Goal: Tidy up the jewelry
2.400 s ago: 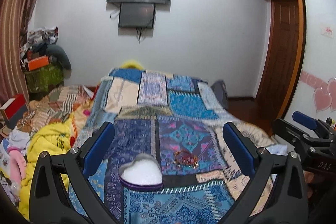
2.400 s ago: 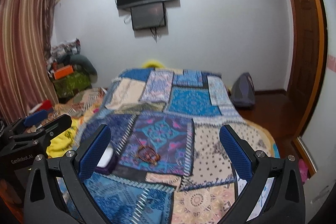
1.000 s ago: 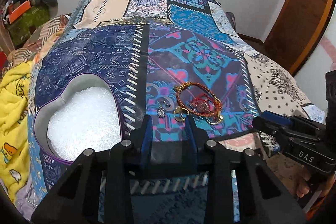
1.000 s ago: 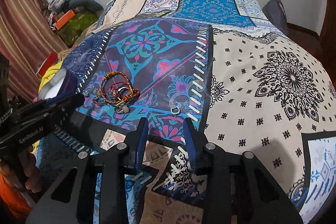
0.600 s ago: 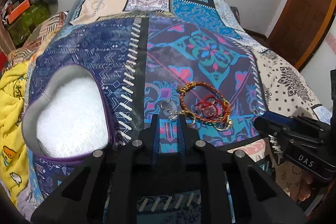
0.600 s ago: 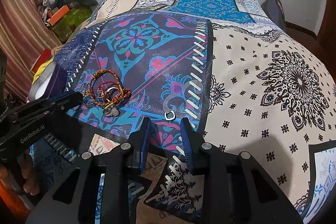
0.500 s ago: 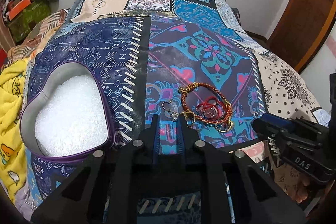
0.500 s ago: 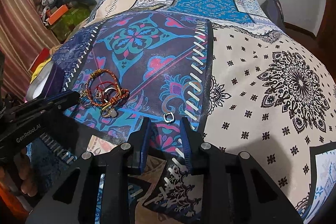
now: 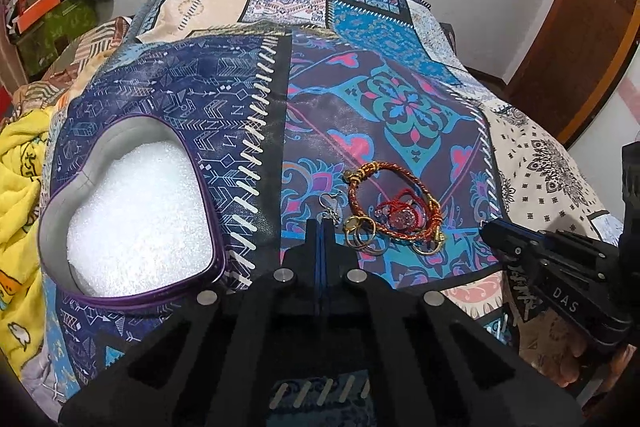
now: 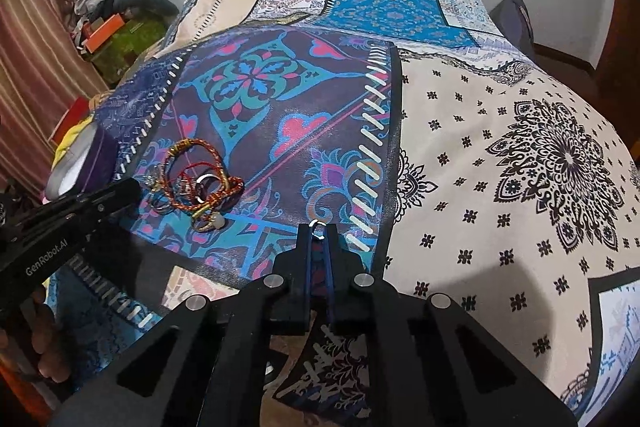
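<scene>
Left wrist view: left gripper (image 9: 320,227) is now sitting fully pinched together, having narrowed from a wider gap a second back, tips at a small silver earring (image 9: 330,205) lying lower centre; whether it is actually caught, cannot tell. Right wrist view: right gripper (image 10: 318,233) is likewise closing down to a thin slit, clamping a small silver ring (image 10: 318,225) at its tips, lower centre. Meaning: pickup is starting on both sides. Braided red-and-gold thread bracelet pile (image 9: 394,207) is lying loose on the patchwork bedspread (image 9: 392,115). Heart-shaped purple-rimmed tin with white foam lining (image 9: 136,223), at left, is holding no jewelry yet.
</scene>
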`<control>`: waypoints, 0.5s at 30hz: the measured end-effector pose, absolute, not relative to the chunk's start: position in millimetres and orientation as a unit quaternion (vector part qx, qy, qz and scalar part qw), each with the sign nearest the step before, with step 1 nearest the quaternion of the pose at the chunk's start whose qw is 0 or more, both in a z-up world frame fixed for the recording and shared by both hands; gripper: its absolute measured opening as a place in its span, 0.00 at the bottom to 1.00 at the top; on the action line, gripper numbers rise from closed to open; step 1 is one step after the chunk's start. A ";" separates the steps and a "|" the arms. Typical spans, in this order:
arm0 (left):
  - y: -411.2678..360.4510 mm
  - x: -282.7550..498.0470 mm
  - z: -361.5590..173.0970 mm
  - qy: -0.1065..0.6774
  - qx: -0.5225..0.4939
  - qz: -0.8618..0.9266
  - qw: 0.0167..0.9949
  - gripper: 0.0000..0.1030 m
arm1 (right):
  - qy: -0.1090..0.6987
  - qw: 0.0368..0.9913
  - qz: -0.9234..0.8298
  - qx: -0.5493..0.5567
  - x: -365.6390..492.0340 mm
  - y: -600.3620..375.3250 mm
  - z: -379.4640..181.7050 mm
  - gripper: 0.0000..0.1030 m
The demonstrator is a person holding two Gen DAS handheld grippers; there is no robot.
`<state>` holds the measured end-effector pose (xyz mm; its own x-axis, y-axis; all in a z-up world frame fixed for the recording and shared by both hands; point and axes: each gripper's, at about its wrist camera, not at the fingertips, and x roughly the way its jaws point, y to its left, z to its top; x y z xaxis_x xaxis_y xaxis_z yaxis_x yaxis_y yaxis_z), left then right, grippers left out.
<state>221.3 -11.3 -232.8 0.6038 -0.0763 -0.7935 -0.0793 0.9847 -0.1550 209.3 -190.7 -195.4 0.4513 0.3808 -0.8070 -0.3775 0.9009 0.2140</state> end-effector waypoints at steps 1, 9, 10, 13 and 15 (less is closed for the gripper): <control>-11.7 219.9 -231.8 0.444 -0.087 -0.001 0.892 0.00 | 0.472 0.853 0.223 0.005 207.9 -191.7 -193.7 0.05; -22.6 216.3 -234.6 0.466 -0.050 -0.019 0.883 0.10 | 0.478 0.849 0.224 0.021 202.9 -200.3 -192.1 0.05; -23.2 217.6 -234.6 0.465 -0.048 -0.017 0.884 0.14 | 0.477 0.850 0.224 0.020 201.8 -200.0 -191.9 0.05; -27.7 224.0 -235.0 0.464 -0.037 -0.015 0.885 0.26 | 0.476 0.849 0.227 0.020 201.0 -199.3 -191.2 0.05; -31.1 228.6 -235.9 0.464 -0.027 -0.008 0.885 0.27 | 0.476 0.849 0.228 0.021 200.9 -199.0 -191.2 0.05</control>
<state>228.6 -31.1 -235.9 0.5693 -0.0400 -0.8212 -0.0101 0.9984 -0.0556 200.9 -199.0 -191.2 0.4423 0.4069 -0.7992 -0.3678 0.8951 0.2522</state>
